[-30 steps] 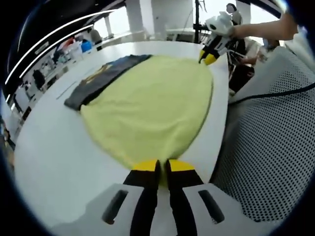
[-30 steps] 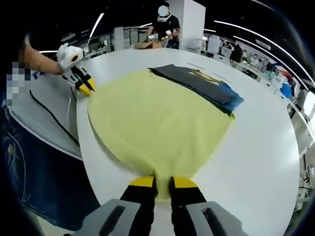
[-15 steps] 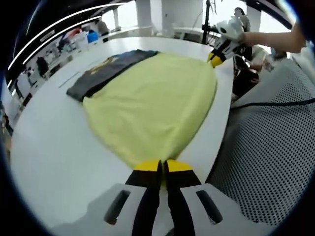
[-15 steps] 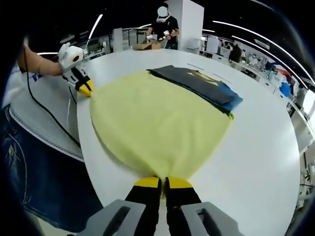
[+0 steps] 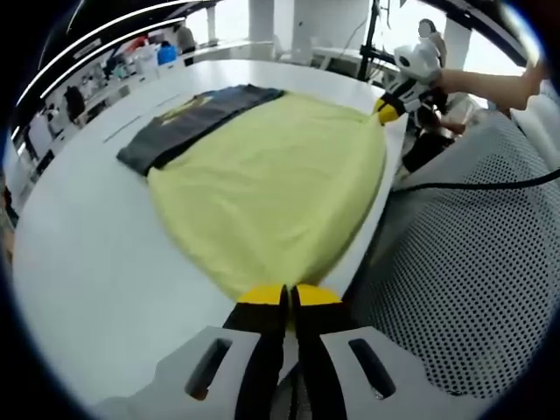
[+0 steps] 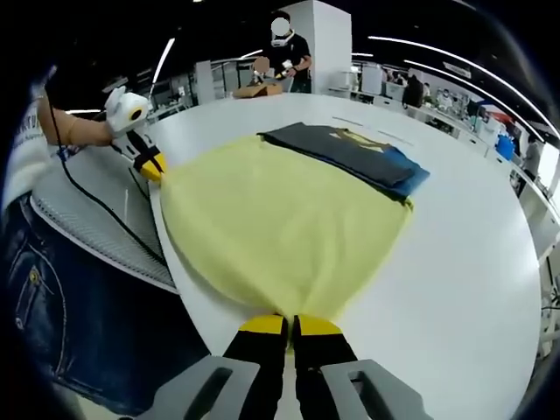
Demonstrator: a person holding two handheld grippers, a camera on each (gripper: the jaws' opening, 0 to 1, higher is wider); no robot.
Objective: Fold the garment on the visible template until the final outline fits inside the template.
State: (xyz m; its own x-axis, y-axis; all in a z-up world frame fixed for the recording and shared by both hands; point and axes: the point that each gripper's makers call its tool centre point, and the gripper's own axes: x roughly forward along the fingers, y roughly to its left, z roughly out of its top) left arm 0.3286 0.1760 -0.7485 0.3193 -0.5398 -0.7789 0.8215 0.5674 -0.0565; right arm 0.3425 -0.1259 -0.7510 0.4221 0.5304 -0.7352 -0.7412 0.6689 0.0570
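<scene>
- White table (image 6: 472, 262) in an open workshop hall carries the work; people stand at benches in the far background of the right gripper view.
- I see the yellow garment (image 5: 271, 188) spread flat on the table, its far edge lying over a dark folded garment (image 5: 188, 122) with a blue edge. I cannot make out any template outline under the cloth.
- My left gripper (image 5: 288, 296) has its jaws pressed together on the near edge of the yellow garment. In the right gripper view it appears at the far left corner (image 6: 150, 165), also clamped on cloth.
- My right gripper (image 6: 291, 325) likewise pinches its own corner of the yellow garment, jaws together; the left gripper view shows it at the far corner (image 5: 388, 108).
- Step in hand, as I judge it: both corners of one edge are gripped and the cloth is tensioned along the table edge nearest me, ready for a fold.
- Next move calls for lifting both corners together and carrying them across toward the opposite edge, keeping the span taut so no crease forms.
- Against the frame one second ago, the right jaws have closed from slightly parted to fully shut, and the gripped edge now sits closer to the table edge.
</scene>
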